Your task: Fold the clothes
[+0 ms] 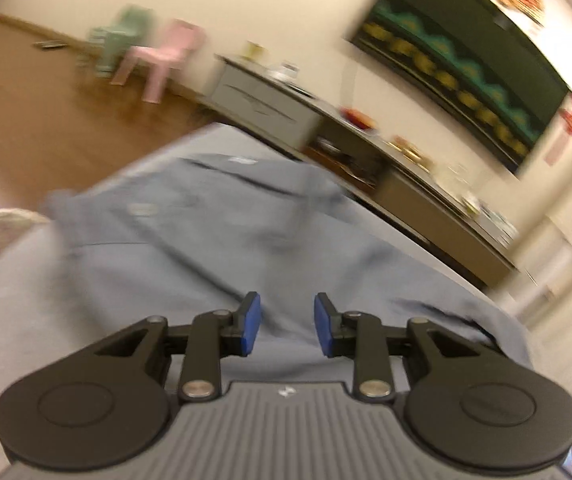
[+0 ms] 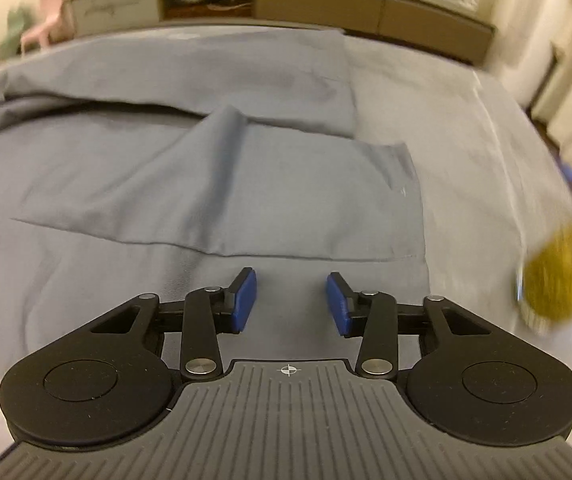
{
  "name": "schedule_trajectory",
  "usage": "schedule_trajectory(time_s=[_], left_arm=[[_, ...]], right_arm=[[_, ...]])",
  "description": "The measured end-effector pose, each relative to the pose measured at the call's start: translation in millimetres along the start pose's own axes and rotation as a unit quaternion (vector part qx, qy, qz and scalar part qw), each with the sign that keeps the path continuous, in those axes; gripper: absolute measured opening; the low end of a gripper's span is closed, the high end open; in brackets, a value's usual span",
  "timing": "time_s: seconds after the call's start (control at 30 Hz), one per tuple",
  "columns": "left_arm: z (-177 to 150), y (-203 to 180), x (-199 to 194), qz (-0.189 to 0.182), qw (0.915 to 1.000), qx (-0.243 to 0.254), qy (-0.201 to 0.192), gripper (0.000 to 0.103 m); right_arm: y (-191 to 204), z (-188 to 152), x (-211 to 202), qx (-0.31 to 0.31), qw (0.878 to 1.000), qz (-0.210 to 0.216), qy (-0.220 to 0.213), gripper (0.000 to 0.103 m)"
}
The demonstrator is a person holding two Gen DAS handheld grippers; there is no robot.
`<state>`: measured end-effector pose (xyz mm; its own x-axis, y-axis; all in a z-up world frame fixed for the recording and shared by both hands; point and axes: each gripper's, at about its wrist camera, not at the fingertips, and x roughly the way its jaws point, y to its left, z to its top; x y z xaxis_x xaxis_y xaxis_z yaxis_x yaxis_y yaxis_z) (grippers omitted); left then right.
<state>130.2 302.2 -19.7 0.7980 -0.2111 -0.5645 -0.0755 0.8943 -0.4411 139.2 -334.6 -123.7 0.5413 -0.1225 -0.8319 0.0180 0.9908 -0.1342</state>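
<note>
A blue-grey garment [image 2: 214, 184] lies spread on a grey-covered bed [image 2: 465, 128], one flap folded over its middle. In the left wrist view the same garment [image 1: 206, 232] fills the centre, blurred. My left gripper [image 1: 287, 326] hovers above the cloth with its blue pads [image 1: 250, 324] apart and nothing between them. My right gripper [image 2: 290, 303] stands over the garment's near part, jaws apart, with only cloth showing below the gap. Neither gripper holds fabric.
A long low cabinet [image 1: 405, 184] with clutter on top runs along the wall past the bed, seen also in the right wrist view as a cabinet [image 2: 325, 4]. Pink [image 1: 162, 60] and green [image 1: 122, 36] child chairs stand on the wooden floor. A blurred yellow object [image 2: 557, 280] sits at the bed's right edge.
</note>
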Motion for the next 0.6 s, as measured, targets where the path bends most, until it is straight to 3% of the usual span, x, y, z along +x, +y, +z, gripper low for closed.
schedule_trajectory(time_s=[0.1,0.13,0.2,0.3,0.37,0.4,0.5,0.6], left_arm=[[2.8,-52.2,37.2,-0.023,0.9944,0.092,0.046,0.047],[0.4,-69.2,51.0,-0.025,0.9896,0.128,0.062,0.048],[-8.0,-101.5,81.2,-0.025,0.9748,0.202,0.091,0.048],[-24.3,-131.3,121.6,0.002,0.9547,0.276,0.111,0.047],[-31.0,-137.0,140.2,0.014,0.9488,0.291,0.122,0.046],[-32.5,-135.9,144.5,0.015,0.9493,0.288,0.125,0.046],[-33.8,-121.9,142.2,0.005,0.9554,0.268,0.123,0.046],[-28.9,-110.6,136.0,0.008,0.9609,0.252,0.115,0.046]], right_arm=[[28.5,22.5,-2.2,-0.072,0.996,-0.044,-0.031,0.037],[44.3,31.8,-4.4,-0.097,0.993,-0.041,-0.055,0.046],[76.5,49.9,-4.8,-0.147,0.984,-0.031,-0.099,0.061],[123.7,77.3,24.2,-0.235,0.965,-0.033,-0.115,0.064],[145.9,95.2,53.7,-0.277,0.953,-0.047,-0.11,0.059],[152.5,103.1,66.6,-0.291,0.949,-0.056,-0.105,0.05],[154.4,125.5,88.4,-0.298,0.947,-0.061,-0.1,0.0],[138.2,146.2,54.6,-0.272,0.948,-0.058,-0.154,0.0]])
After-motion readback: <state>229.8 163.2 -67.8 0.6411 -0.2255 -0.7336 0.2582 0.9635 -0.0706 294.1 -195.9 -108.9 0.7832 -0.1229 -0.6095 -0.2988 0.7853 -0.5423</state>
